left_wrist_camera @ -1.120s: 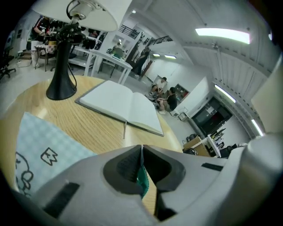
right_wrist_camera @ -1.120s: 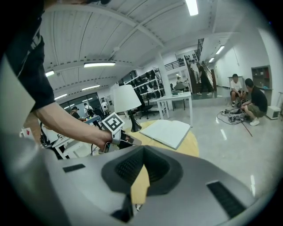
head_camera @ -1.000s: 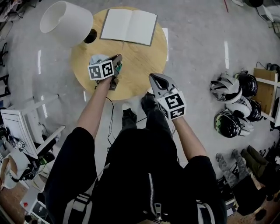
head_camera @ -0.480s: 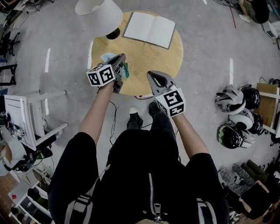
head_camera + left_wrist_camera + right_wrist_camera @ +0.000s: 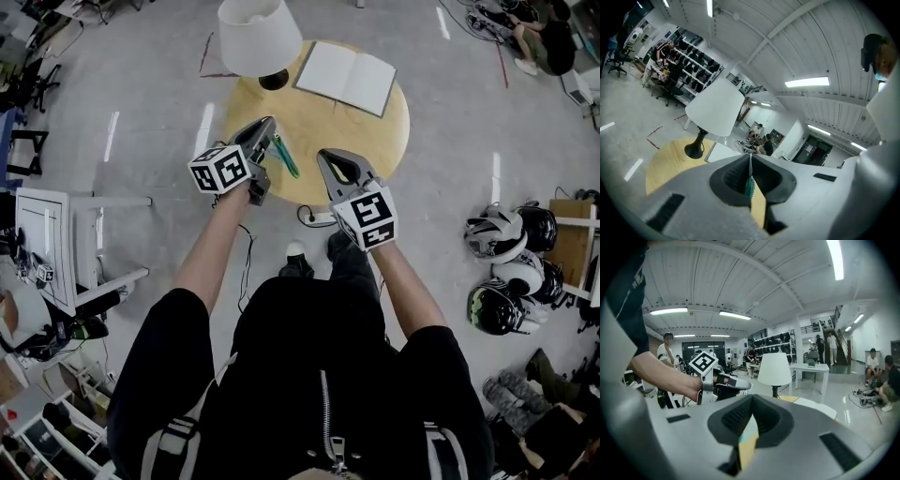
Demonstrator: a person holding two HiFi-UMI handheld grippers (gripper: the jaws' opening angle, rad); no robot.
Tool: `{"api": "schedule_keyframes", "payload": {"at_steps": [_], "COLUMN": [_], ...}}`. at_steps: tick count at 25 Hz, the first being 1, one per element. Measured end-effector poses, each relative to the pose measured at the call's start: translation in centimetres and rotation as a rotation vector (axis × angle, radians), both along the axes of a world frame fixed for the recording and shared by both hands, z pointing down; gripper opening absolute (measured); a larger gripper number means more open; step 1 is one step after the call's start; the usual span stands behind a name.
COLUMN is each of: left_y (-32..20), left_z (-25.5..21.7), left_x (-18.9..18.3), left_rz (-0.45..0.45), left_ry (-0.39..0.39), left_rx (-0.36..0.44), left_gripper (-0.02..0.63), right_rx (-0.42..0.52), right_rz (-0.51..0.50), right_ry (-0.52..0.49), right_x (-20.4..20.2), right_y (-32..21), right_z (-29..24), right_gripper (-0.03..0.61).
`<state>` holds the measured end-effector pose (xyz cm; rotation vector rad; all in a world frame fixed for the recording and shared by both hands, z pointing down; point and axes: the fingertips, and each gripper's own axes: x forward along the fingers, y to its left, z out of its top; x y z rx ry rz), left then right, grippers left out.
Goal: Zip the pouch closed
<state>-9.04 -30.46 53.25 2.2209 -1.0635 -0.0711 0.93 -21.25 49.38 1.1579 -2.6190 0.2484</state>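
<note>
Left gripper (image 5: 269, 123) was clamped on the green pouch (image 5: 284, 156), which hung edge-on above the near rim of the round table (image 5: 375, 131). Right gripper (image 5: 324, 156) was pinched together, empty, just beside it. I couldn't read the zipper or contents, so I judged closure unconfirmed.

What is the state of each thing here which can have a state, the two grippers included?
pouch: held in the air by the left gripper; zip state not readable.
left gripper: jaws shut on the pouch.
right gripper: jaws shut, empty.
notebook: open, flat on the table.
lamp: upright on the table.
</note>
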Motion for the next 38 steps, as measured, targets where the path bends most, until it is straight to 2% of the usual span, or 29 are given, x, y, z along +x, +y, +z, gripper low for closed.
{"api": "schedule_keyframes", "payload": {"at_steps": [4,14,15,16,24,26,28,33,38], "left_y": [1.4,5.1,5.3,5.6,7.0,7.4,7.7,8.0,8.2], "left_z": [-2.8,-8.5,-8.8,-9.1,-10.5,-10.8,-11.0,-10.4,-10.0], "left_x": [-0.5,-0.7,-0.9,-0.9,-0.7,-0.6,-0.6,-0.6,-0.3], "left_rz": [0.013,0.069,0.070,0.071,0.098,0.108,0.114,0.120,0.132], "left_ry": [0.047,0.105,0.112,0.120,0.138,0.145,0.142,0.105,0.112], "left_rx": [0.042,0.127,0.131,0.134,0.151,0.153,0.158,0.157,0.144], "left_gripper": [0.011,0.011,0.011,0.011,0.009,0.009,0.009,0.011,0.009], "right_rx": [0.026,0.092,0.089,0.083,0.090,0.095,0.101,0.101,0.095], "right_rz": [-0.026,-0.045,-0.049,-0.056,-0.079,-0.074,-0.065,-0.056,-0.066], "right_ry": [0.036,0.002,-0.001,-0.006,-0.003,0.018,0.044,0.068,0.072], "right_x": [-2.6,-7.0,-7.5,-7.9,-10.3,-10.4,-10.4,-10.2,-9.9], "right_y": [0.7,1.3,1.4,1.4,1.4,1.4,1.5,2.0,2.5], "right_z": [-1.2,-4.2,-4.3,-4.4,-5.0,-5.0,-4.9,-4.6,-4.5], "right_gripper": [0.006,0.006,0.013,0.071,0.089,0.086,0.057,0.044,0.043]}}
